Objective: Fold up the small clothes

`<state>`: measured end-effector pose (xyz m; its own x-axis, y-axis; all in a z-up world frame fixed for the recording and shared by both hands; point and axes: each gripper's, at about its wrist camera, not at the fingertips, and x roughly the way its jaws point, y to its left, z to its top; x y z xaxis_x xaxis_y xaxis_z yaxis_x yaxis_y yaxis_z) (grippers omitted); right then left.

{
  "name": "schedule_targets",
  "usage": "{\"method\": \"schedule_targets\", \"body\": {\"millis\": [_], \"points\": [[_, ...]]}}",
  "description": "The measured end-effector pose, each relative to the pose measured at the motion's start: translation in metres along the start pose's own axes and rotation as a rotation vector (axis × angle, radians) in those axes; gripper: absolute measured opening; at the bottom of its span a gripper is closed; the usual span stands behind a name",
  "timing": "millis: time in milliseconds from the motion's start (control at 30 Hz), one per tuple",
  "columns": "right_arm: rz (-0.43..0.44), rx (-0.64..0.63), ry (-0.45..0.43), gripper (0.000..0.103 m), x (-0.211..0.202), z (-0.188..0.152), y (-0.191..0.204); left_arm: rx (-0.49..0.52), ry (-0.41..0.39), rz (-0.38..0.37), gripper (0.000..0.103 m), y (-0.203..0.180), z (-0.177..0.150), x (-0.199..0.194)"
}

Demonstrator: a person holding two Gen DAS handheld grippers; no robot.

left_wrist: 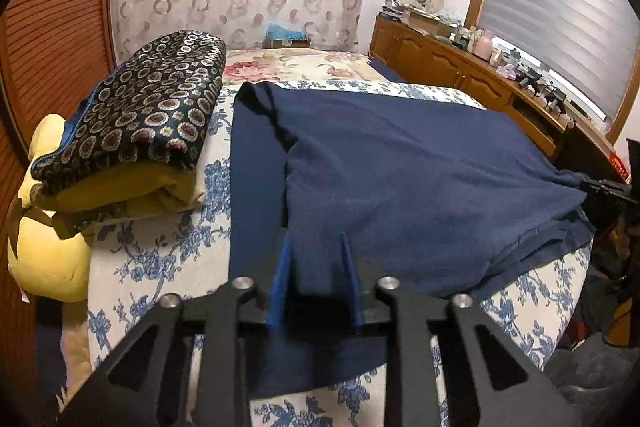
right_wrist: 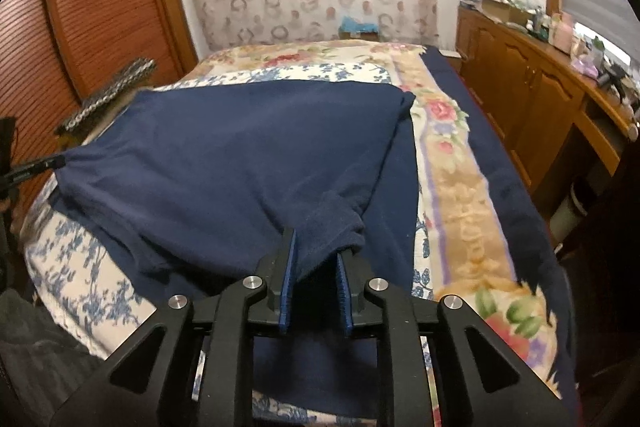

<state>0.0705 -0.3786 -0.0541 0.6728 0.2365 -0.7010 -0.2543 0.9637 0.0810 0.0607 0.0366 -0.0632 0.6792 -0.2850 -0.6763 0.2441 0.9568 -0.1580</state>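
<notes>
Your left gripper (left_wrist: 316, 247) and right gripper (right_wrist: 316, 247) each narrowly parted, loose fold of one navy garment (left_wrist: 400, 167) between pads, one folded patterned pile (left_wrist: 152, 107) beside.

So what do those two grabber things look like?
Both look the same. The left gripper and the right gripper each have black angular arms with cut-out holes, round silver bolts at the joints, and two thin fingers faced with ridged blue pads. No cables or sleeves show.
</notes>
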Motion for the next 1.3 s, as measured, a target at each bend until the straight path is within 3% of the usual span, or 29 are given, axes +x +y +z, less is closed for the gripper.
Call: {"method": "schedule_targets", "body": {"millis": [67, 167, 367, 500, 700, 1167, 1300], "points": [[-0.030, -0.012, -0.016, 0.027, -0.005, -0.001, 0.002, -0.001, -0.006, 0.000, 0.039, 0.000, -0.005, -0.004], [-0.050, -0.014, -0.029, 0.041, -0.007, -0.001, 0.004, 0.005, -0.006, 0.009, 0.043, -0.003, -0.013, -0.006], [-0.127, 0.011, -0.104, 0.044, -0.010, 0.010, 0.008, 0.007, 0.000, 0.033, 0.053, -0.006, -0.020, -0.006], [-0.079, 0.038, -0.135, 0.046, -0.006, 0.014, 0.013, 0.004, 0.005, 0.030, 0.055, -0.007, -0.022, -0.007], [0.027, 0.015, -0.060, 0.046, 0.031, 0.007, 0.036, -0.042, 0.027, 0.031, 0.055, -0.001, -0.030, -0.004], [0.012, 0.030, -0.031, 0.047, 0.060, -0.006, 0.042, -0.095, 0.044, -0.013, 0.055, 0.008, -0.039, -0.028], [0.009, 0.025, -0.030, 0.047, 0.060, -0.004, 0.042, -0.081, 0.062, 0.008, 0.055, 0.010, -0.047, -0.026]]}}
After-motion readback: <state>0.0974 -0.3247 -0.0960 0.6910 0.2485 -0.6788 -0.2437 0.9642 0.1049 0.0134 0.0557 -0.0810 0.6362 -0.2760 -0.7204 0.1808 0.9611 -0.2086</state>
